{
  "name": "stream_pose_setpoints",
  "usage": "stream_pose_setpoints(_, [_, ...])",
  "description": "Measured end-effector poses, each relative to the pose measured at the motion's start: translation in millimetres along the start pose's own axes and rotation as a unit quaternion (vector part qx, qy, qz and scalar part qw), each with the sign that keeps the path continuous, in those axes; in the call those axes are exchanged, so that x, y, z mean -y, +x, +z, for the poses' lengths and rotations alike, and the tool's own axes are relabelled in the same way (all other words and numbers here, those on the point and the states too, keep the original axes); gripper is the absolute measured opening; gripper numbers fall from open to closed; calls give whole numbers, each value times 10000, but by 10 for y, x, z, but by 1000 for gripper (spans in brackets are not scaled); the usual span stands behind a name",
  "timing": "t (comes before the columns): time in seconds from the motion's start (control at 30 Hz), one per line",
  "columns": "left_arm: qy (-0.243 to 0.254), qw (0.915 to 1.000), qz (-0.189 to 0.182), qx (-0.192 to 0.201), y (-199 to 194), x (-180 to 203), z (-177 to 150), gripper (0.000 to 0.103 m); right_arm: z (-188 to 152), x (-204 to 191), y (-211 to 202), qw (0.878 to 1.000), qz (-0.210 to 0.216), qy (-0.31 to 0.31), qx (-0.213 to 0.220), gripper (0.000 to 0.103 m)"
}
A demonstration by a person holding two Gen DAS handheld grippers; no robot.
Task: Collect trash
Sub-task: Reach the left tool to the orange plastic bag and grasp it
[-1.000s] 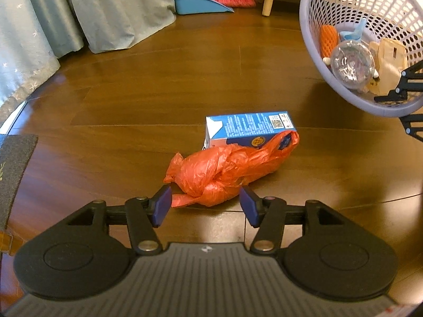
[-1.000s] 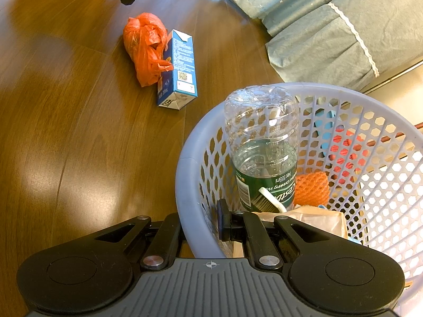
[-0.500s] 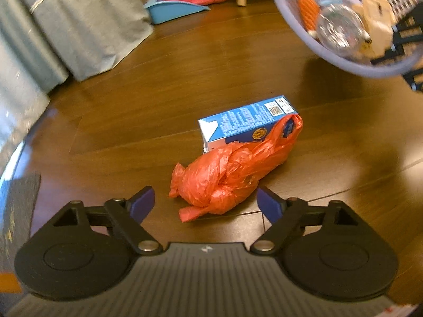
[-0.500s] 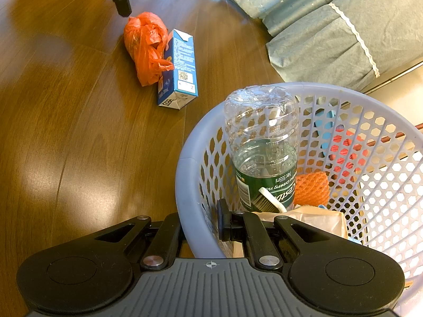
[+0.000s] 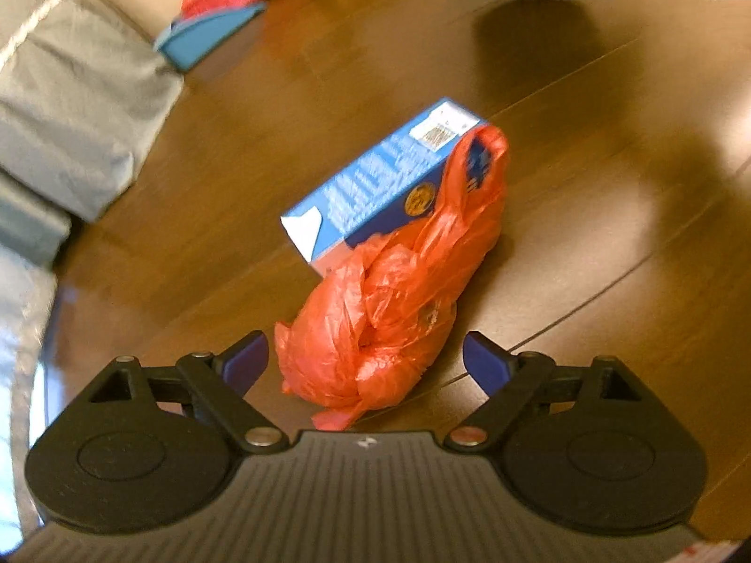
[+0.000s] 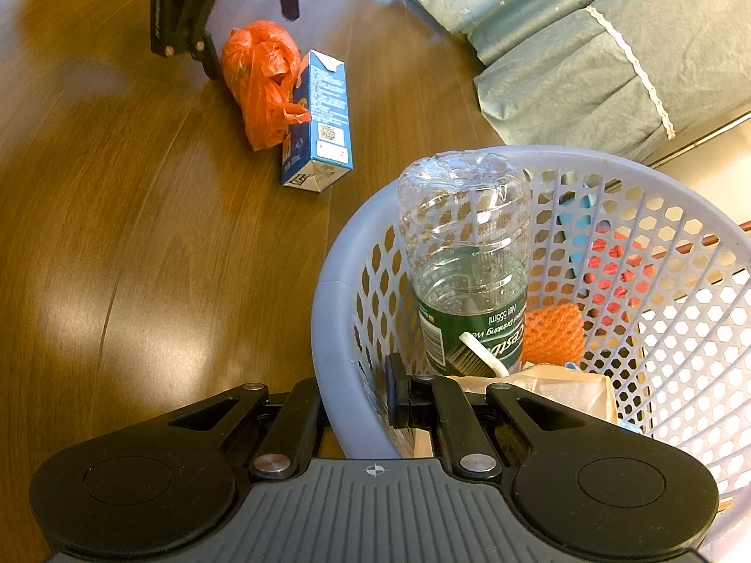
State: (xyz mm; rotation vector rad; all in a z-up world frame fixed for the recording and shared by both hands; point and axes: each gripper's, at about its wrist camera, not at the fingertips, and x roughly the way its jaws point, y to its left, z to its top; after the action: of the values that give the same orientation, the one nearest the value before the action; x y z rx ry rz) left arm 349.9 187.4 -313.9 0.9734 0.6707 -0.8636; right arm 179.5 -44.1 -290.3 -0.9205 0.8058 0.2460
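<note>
Left tool (image 5: 365, 360) advanced since earlier frame, jaws spread wider, now flanking orange plastic bag (image 5: 394, 300), gripping nothing. Wooden floor (image 6: 117, 234) carries both remaining items. Laundry basket (image 6: 328, 309): one, rim clamped in closed right tool (image 6: 356, 403); holds one clear water bottle (image 6: 464, 258). Blue carton (image 5: 375, 187): one, touching bag. Step judged: bag pickup. Next: lower, close on bag.
</note>
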Motion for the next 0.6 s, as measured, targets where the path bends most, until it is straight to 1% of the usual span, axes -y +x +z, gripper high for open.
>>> stream_pose_setpoints(0.03, [-113, 9999, -33, -72, 52, -19, 6, 84, -3, 0, -5, 10000, -3, 4, -5, 4])
stream_pose_setpoints(0.07, [-221, 9997, -71, -124, 89, -36, 11, 79, -8, 0, -9, 10000, -7, 11, -8, 4])
stream_pose_setpoints(0.1, [-295, 9993, -123, -175, 118, -51, 14, 76, -11, 0, -9, 10000, -9, 13, -10, 4])
stream_pose_setpoints(0.17, [-374, 9989, -172, -210, 135, -60, 18, 69, -9, -4, -4, 10000, -12, 2, -15, 4])
stream_pose_setpoints(0.27, [-429, 9985, -244, -225, 98, -79, 24, 63, -2, -3, -2, 10000, -14, 26, -14, 4])
stream_pose_setpoints(0.4, [-640, 9967, -390, -323, -10, -53, 20, 59, 7, 1, 2, 10000, -15, 50, -12, 4])
stream_pose_setpoints(0.53, [-921, 9933, -612, -344, -190, 40, -4, 59, 9, 1, 2, 10000, -16, 53, -9, 4])
stream_pose_setpoints(0.6, [-1011, 9919, -707, -309, -268, 93, -21, 61, 8, 5, 5, 10000, -16, 66, -7, 4])
